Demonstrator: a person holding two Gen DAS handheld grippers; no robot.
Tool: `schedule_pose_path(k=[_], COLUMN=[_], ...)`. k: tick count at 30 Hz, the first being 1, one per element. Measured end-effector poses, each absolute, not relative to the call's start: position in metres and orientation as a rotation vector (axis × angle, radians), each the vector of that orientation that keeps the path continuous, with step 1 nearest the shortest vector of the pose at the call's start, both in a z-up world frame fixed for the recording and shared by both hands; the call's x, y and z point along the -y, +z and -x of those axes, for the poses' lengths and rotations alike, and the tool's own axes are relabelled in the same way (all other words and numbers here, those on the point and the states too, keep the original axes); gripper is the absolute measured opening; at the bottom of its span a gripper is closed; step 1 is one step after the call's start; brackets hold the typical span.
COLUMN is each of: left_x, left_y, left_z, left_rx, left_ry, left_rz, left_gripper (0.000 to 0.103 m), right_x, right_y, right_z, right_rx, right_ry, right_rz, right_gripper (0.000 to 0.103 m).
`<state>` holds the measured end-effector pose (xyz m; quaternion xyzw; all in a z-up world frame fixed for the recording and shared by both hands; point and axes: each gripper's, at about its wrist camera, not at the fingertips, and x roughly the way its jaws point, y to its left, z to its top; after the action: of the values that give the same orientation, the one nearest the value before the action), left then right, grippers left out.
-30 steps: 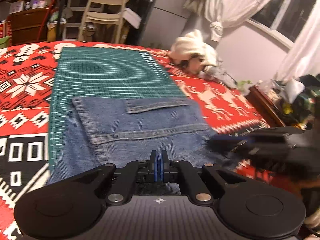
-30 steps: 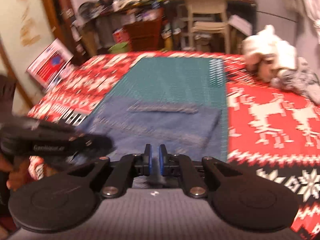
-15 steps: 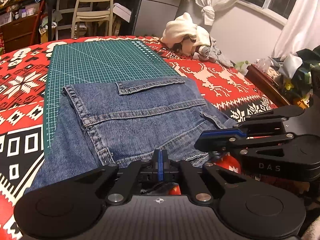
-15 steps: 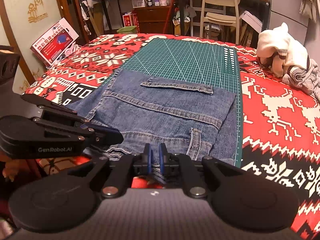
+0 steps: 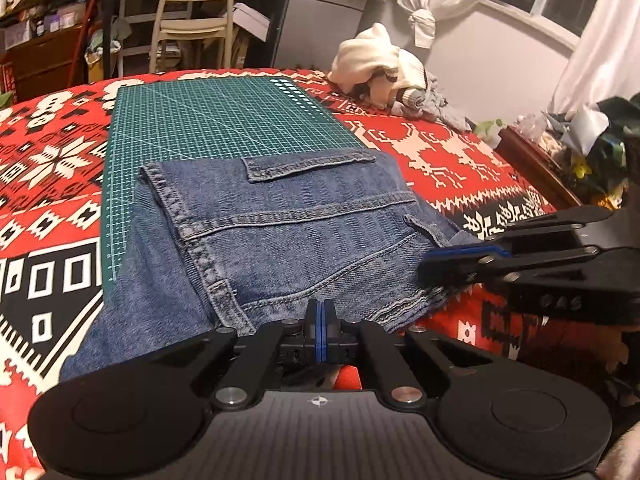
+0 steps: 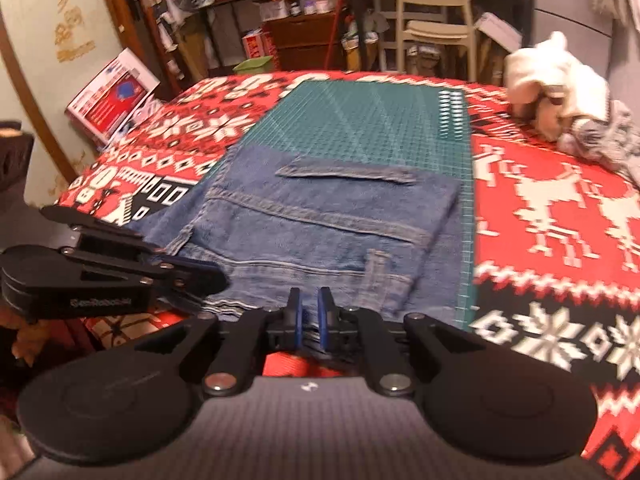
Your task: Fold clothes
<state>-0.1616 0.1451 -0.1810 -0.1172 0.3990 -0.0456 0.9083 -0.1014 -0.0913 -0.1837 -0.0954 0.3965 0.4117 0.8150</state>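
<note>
Left claw (image 5: 319, 314) clenched, right claw (image 6: 308, 309) slightly parted, neither clearly gripping anything. Folded jeans (image 5: 280, 236) lie straight ahead at the near edge of the surface (image 5: 460, 152), partly on the green mat (image 5: 224, 120). Both claws sit level at the near hem, long axis running side to side.

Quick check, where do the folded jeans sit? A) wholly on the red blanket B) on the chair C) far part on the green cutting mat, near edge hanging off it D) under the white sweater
C: the jeans cover the near part of the green cutting mat and spill past its edge onto the blanket.
</note>
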Motion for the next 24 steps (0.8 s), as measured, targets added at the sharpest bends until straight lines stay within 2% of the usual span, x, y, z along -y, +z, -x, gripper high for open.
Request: schedule_pose_path(k=[11, 15, 24], left_x=[-0.185, -0.197, -0.196], left_y=[-0.165, -0.170, -0.171], left_z=[0.186, 0.193, 0.195], left_rx=[-0.795, -0.815, -0.839], left_ry=[0.014, 0.061, 0.053], left_rz=[0.390, 0.414, 0.381], left_gripper=[0.004, 0.004, 0.003], right_x=[0.131, 0.120, 0.127], right_y=[-0.180, -0.198, -0.198], right_z=[0.070, 0.075, 0.078], right_rx=[-0.876, -0.885, -0.890], right_ry=[0.754, 0.789, 0.805], right_rz=[0.139, 0.218, 0.210], right_gripper=[0.011, 0.006, 0.006])
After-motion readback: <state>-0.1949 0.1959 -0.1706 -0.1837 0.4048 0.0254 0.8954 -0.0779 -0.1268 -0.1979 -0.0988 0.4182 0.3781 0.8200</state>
